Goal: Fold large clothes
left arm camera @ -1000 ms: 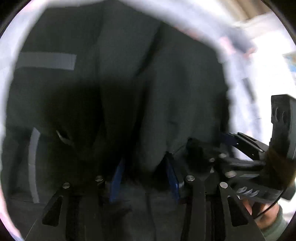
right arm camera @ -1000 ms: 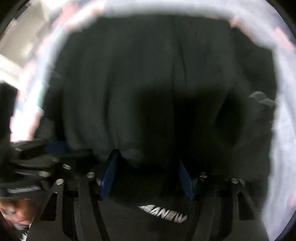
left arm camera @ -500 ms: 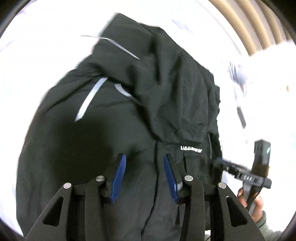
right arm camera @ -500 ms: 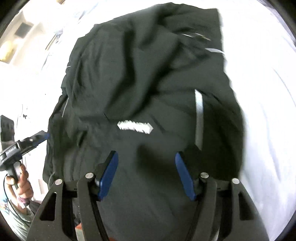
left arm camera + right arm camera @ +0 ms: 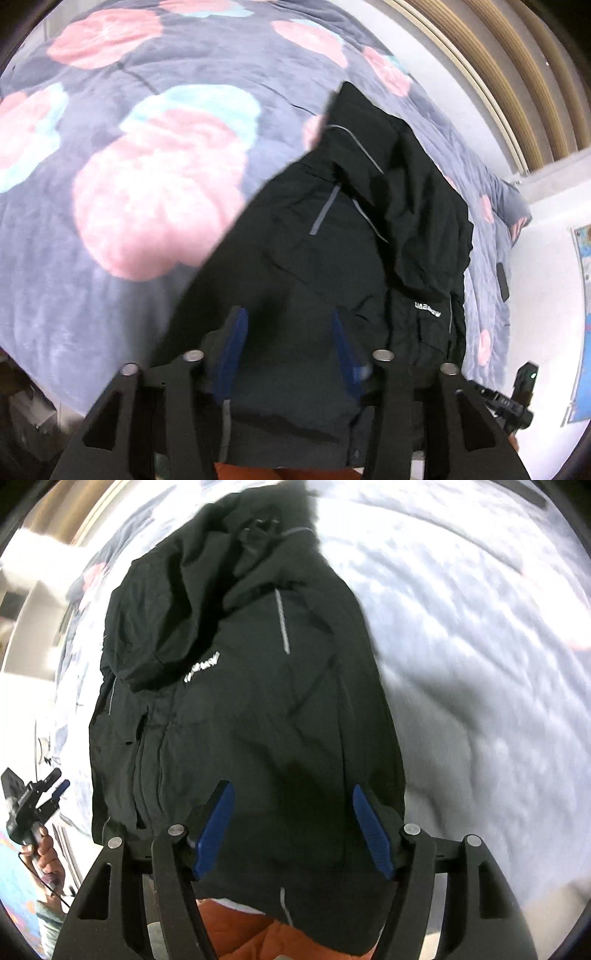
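A black jacket (image 5: 354,236) with grey reflective stripes and a small white logo lies on the bed, partly folded, its hood and sleeve bunched at the far end. It fills the middle of the right wrist view (image 5: 251,709). My left gripper (image 5: 288,347) is open above the jacket's near hem, holding nothing. My right gripper (image 5: 291,827) is open above the same near edge, holding nothing. Each gripper shows at the edge of the other's view, held in a hand.
The bed is covered by a grey blanket (image 5: 122,155) with pink and teal flowers. Orange fabric (image 5: 240,934) shows below the jacket's near hem. A slatted wooden wall (image 5: 517,74) and a white wall stand beyond the bed's far right. A dark phone-like object (image 5: 502,277) lies on the blanket.
Both grippers have pulled back and up from close against the jacket. The jacket now lies on the bed, and the blanket is in view around it.
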{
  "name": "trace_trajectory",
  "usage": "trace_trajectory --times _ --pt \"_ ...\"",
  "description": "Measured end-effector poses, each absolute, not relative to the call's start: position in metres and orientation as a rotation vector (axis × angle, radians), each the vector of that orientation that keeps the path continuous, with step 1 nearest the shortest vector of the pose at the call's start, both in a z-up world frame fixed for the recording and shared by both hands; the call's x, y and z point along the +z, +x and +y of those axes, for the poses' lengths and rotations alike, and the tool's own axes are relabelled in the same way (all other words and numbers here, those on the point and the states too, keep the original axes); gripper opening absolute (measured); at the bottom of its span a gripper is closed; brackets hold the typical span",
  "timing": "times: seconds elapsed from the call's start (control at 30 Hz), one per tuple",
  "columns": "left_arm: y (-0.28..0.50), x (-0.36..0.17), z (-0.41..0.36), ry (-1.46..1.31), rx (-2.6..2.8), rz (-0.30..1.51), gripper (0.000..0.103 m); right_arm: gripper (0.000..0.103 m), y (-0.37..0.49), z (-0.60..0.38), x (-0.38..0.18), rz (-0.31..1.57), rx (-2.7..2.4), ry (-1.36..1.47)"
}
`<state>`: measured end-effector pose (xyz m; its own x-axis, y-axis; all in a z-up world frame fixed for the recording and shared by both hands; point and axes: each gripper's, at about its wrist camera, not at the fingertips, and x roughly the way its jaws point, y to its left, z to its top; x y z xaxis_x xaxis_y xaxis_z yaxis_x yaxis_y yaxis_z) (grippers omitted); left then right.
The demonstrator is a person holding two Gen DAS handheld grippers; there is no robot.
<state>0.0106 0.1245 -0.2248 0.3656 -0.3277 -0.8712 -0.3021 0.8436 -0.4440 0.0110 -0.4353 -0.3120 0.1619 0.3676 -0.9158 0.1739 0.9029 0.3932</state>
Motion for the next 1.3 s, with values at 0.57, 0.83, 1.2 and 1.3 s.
trace_trajectory --times 0.57,0.83,1.2,1.3 --pt "-0.013 -0.345 0.19 -0.837 -0.131 1.485 0.066 0.073 -0.047 -0.483 -0.362 1.372 -0.067 0.74" --pt "-0.018 -0.354 0.173 -0.799 -0.271 1.545 0.066 0.076 -0.066 -0.475 -0.38 1.36 -0.021 0.87" --pt "-0.04 -0.359 0.155 -0.842 -0.434 1.605 0.066 0.068 -0.082 -0.43 -0.355 1.404 0.2 0.716" --pt "-0.035 -0.369 0.152 -0.847 -0.439 1.628 0.066 0.068 -0.072 -0.42 -0.366 1.433 0.182 0.721"
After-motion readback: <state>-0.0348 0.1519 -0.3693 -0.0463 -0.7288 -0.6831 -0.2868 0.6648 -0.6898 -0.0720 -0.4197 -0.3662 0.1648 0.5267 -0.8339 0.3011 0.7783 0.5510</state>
